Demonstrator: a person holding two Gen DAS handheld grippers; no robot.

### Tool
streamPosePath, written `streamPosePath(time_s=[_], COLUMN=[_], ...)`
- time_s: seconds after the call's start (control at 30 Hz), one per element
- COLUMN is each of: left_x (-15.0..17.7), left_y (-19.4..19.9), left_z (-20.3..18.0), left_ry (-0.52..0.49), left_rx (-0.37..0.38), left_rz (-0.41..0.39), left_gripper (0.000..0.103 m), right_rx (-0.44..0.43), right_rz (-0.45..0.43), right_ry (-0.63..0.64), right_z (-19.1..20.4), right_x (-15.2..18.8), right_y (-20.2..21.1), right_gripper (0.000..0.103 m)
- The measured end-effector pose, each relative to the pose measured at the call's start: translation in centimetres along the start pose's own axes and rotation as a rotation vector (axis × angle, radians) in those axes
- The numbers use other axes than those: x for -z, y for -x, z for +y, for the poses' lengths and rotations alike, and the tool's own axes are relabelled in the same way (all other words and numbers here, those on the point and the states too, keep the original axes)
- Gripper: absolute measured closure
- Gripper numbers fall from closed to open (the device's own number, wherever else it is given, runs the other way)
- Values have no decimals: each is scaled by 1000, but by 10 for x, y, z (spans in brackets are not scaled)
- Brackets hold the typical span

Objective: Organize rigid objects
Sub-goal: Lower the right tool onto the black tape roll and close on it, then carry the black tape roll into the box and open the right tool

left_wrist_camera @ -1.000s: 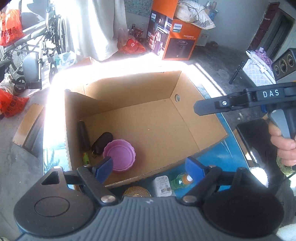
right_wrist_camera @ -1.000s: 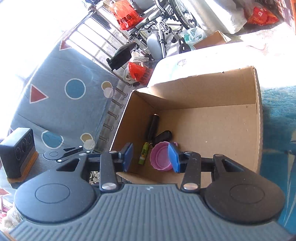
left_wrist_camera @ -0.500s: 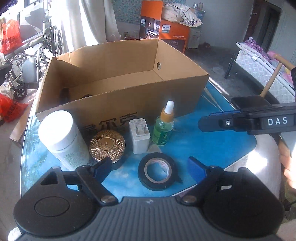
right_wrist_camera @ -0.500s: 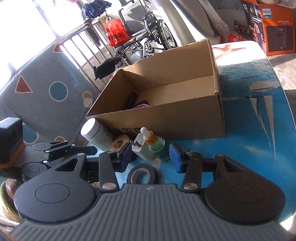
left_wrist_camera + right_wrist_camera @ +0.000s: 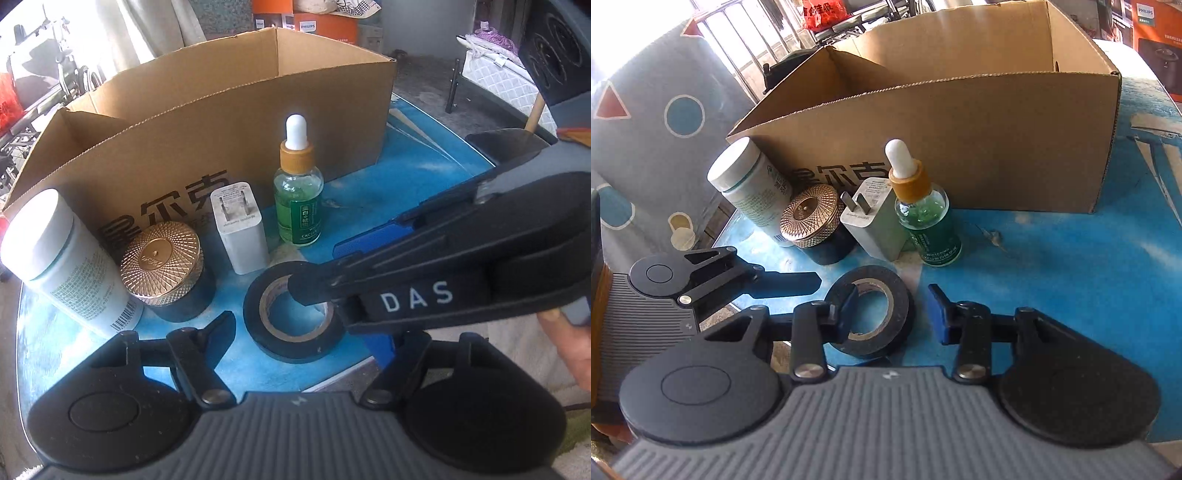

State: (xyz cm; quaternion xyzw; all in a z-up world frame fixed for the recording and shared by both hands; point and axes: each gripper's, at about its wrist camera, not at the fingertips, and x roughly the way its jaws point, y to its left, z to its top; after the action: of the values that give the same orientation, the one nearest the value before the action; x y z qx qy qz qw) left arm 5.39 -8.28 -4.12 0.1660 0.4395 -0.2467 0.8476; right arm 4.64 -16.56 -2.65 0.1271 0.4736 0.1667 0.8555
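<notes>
Both tools lower, at tape

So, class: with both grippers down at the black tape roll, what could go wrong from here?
1. The right gripper has one finger in the tape roll's hole; closing may pinch only one wall and tip it.
2. The left gripper crowds the same roll; they may collide.
3. The dropper bottle could be knocked over.

Cardboard box interior hidden behind near wall. Printed txt partly blocked by jar and charger. Tape roll's right side covered by right gripper.
</notes>
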Motion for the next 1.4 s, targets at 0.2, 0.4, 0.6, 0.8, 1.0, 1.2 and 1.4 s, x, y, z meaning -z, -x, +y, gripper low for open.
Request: streamPosePath(time_s=[0.2,0.4,0.6,0.8,1.0,1.2,1.4], left_x=[4,7,8,5,6,4,-12], left_y=[-4,-3,0,4,19,44,79], left_z=[4,8,12,5,-2,-17,-29], left_ry=[6,13,14,-1,-23,-63,-103], left_rx=[3,21,25,22,15,4,3], left_rz=[3,-15,-20,-36,-63,-118,-230], left_gripper=[36,36,37,37,37,37,37], right_rx=[24,43,57,56,65,80,110], right_rz=[24,16,-2,-17,-52,-117,-238], right_ry=[25,49,51,30,29,35,46], right_z=[3,7,8,7,11,15,23], right_x=[-1,-4,-1,2,7,17,15], right_y=[-11,-15,-13,-6,12,38,84], right_gripper=[75,83,83,83,83,83,83])
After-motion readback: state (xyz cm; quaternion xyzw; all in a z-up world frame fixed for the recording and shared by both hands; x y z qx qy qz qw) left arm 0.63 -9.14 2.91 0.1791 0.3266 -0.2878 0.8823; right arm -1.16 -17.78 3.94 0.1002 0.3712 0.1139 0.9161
